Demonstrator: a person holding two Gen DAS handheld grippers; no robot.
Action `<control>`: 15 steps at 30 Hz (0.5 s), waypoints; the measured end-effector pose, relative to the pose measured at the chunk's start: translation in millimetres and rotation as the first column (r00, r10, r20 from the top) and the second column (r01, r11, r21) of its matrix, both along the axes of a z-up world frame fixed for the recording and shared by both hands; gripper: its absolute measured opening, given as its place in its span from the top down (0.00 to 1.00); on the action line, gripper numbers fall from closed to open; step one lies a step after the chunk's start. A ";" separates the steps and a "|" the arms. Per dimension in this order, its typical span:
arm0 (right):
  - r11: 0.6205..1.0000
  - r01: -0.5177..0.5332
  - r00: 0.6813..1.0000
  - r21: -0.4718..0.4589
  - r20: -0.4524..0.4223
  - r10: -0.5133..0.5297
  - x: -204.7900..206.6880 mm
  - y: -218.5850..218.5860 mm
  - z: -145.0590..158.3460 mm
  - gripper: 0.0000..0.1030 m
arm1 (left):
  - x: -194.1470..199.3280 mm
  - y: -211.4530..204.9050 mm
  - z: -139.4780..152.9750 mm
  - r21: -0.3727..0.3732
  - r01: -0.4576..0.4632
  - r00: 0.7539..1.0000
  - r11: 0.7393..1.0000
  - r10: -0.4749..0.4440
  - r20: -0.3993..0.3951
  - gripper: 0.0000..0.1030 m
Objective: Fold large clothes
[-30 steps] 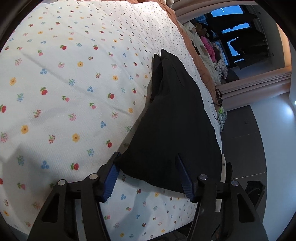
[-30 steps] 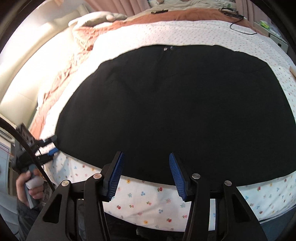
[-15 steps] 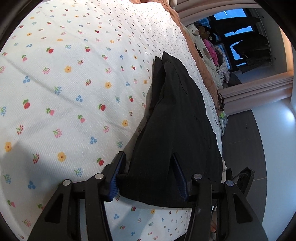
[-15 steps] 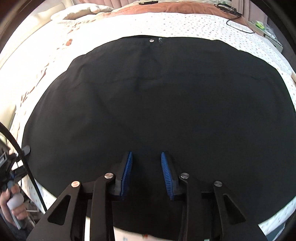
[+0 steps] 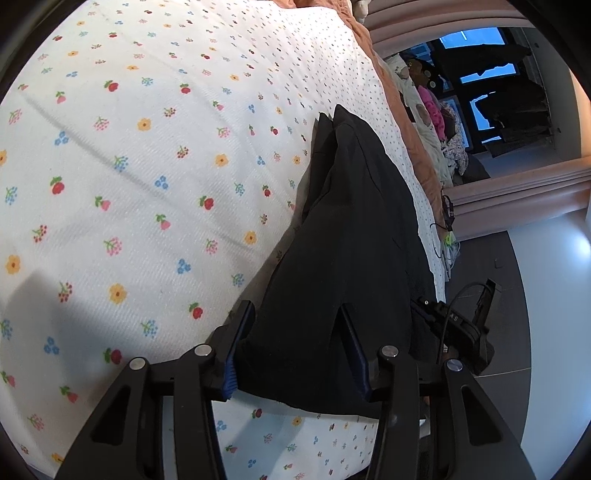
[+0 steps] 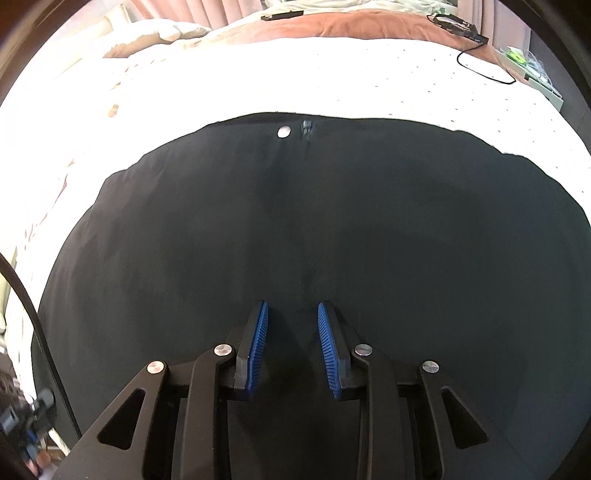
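Lying flat on the flowered bedsheet (image 5: 147,221), the black garment (image 6: 314,229) is the landmark for everything here; it looks like trousers or a skirt, because a metal button (image 6: 284,131) sits on its far edge, the edge nearest to the brown blanket (image 6: 351,26). The left gripper (image 5: 293,354) stands at one near corner of the garment, and its jaws have just been closing: the cloth of that corner is between the blue pads, and the left pad seems to touch the fold, but I cannot tell if both pads already press on it. I judge that this corner is chosen because a corner lets the cloth be lifted without gathering it. The right gripper (image 6: 293,350) hangs over the near middle part of the garment, pointing steeply down at it; its jaws have also just been closing and are now narrow, with a gap between the pads. Only flat cloth shows beneath them, so it seems not yet to hold anything. Probably it is placed there to pinch the near edge, so that both hands can carry that edge toward the button side. The fold itself is not yet made, since the garment lies spread. A black cable (image 6: 484,66) lies beyond the garment, well apart.
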State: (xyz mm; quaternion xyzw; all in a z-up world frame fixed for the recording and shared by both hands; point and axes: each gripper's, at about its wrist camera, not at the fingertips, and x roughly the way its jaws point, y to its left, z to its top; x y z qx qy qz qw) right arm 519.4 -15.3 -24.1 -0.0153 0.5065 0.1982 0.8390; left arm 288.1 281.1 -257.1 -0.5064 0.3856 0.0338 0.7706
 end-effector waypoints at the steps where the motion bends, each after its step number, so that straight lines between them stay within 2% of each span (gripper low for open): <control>1: 1.000 0.003 1.000 0.004 0.006 -0.003 7.8 3.6 -2.9 0.75 | -0.2 -0.3 -0.3 -0.001 -0.002 1.000 1.000 0.002 -0.001 0.54; 7: 1.000 0.021 1.000 0.012 0.019 -0.021 38.1 21.3 -21.4 0.75 | 1.1 -2.6 0.9 0.004 -0.016 1.000 1.000 0.016 -0.013 0.55; 10: 0.999 0.020 1.000 0.025 0.021 -0.021 51.3 30.3 -28.4 0.75 | 1.2 -4.3 1.1 0.003 -0.017 1.000 1.000 0.017 -0.014 0.64; 11: 0.999 0.011 1.000 0.044 0.017 -0.012 54.7 33.5 -30.7 0.75 | 1.1 -4.7 0.5 -0.007 -0.014 1.000 1.000 0.014 -0.011 0.69; 15: 0.998 -0.016 0.999 0.069 0.040 0.013 53.1 32.4 -33.3 0.75 | -1.8 -1.9 4.5 -0.029 -0.007 1.000 1.000 0.007 0.012 0.76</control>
